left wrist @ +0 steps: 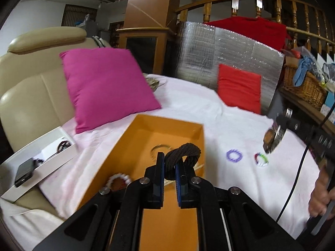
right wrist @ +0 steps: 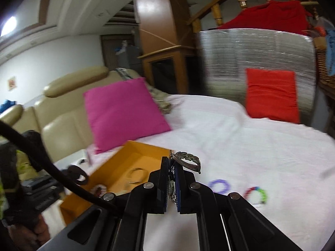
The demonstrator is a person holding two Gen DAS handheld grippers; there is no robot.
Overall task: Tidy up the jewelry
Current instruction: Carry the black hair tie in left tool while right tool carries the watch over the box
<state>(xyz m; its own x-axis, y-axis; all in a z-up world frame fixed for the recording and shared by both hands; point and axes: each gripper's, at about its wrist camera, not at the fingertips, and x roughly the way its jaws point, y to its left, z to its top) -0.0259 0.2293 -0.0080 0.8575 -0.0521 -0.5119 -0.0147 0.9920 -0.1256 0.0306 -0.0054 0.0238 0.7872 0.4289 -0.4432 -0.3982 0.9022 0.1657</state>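
An open orange box (left wrist: 134, 146) lies on the white cloth; it also shows in the right wrist view (right wrist: 117, 167). My left gripper (left wrist: 169, 167) is shut on a dark braided bracelet (left wrist: 184, 152) and holds it over the box. A thin metal bangle (left wrist: 160, 148) and a white beaded bracelet (left wrist: 119, 178) lie inside. My right gripper (right wrist: 172, 171) is shut on a silver metal watch (right wrist: 186, 160), held above the cloth just right of the box; the watch also shows in the left wrist view (left wrist: 274, 136). A purple ring bracelet (left wrist: 234, 155) and a multicoloured bracelet (left wrist: 261, 159) lie on the cloth.
A pink cushion (left wrist: 106, 87) leans behind the box, a red cushion (left wrist: 238, 87) against a silver foil panel (left wrist: 230, 50). A white tray (left wrist: 41, 156) with a phone sits left on the beige sofa (left wrist: 27, 96). A wicker basket (left wrist: 303, 85) stands right.
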